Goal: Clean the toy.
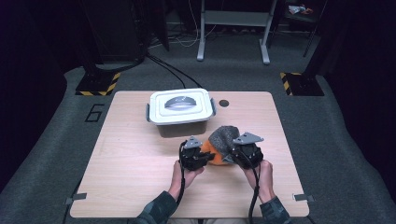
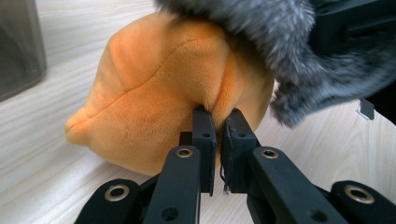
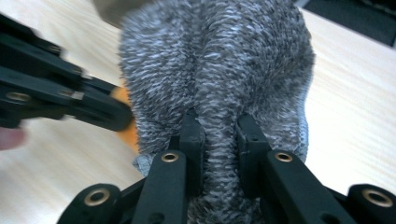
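Plush toy (image 2: 154, 93) lying near the box (image 1: 181, 111) | left gripper (image 2: 217, 126) pinching its orange fabric | right gripper (image 3: 219, 130) clamping its grey fur | box lid staying on, toy not yet stowed

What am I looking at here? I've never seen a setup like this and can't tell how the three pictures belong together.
A person at a wooden table holds a hand-operated two-jaw tool in each hand. The high view looks down from above; the other two come from cameras riding on each tool. On the table sit a lidded grey box and a soft toy. The left gripper pinches a fold of the toy's orange plush; the right gripper pinches its grey fuzzy part.
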Demonstrator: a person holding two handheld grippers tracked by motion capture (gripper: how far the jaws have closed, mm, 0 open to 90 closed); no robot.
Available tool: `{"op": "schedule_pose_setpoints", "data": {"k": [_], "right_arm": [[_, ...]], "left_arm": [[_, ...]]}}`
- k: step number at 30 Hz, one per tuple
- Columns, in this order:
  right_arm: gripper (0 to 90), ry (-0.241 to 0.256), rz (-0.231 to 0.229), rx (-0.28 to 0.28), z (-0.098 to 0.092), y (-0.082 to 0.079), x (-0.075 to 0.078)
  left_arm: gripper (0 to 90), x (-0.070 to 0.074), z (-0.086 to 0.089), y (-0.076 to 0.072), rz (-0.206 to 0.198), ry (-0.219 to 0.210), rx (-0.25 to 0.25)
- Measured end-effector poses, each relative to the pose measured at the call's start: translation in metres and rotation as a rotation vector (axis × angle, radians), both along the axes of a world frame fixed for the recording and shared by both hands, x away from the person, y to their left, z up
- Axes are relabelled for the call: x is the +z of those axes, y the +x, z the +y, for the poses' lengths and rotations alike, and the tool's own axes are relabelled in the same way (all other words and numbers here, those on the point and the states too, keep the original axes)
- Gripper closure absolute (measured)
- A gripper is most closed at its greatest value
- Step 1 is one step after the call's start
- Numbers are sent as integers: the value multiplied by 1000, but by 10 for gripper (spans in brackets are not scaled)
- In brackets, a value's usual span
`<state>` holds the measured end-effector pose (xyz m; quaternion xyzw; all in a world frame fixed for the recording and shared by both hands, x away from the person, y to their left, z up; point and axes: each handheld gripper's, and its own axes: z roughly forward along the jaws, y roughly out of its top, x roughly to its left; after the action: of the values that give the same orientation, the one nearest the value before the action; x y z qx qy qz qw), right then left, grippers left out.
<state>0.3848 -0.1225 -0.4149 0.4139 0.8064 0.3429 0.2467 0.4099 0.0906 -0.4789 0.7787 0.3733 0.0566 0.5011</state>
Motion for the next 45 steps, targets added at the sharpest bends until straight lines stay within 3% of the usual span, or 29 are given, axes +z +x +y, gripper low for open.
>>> {"op": "schedule_pose_setpoints", "data": {"k": [11,18,22,26,31,35,39,40,45], "right_arm": [[762,52,77,-114,-38,23,-24],[762,46,159,-180,-55,37,-50],[761,27,220,-192,-58,44,-67],[761,35,245,-194,-60,46,-76],[761,40,224,-209,-65,42,-66],[762,71,150,-222,-71,31,-45],[762,87,51,-172,-63,19,-19],[762,82,37,-136,-58,17,-13],[762,53,43,-79,-34,18,-13]], "left_arm": [[846,-3,2,0,10,-4,-4],[846,-3,3,1,12,1,-5],[846,-3,4,2,18,-5,-5],[845,-3,6,2,17,-5,-7],[841,-3,7,3,27,-9,-5],[839,-4,9,3,22,-7,-7],[834,-4,9,3,17,0,-4],[833,-4,9,3,16,0,-4],[806,-4,9,2,5,10,4]]}}
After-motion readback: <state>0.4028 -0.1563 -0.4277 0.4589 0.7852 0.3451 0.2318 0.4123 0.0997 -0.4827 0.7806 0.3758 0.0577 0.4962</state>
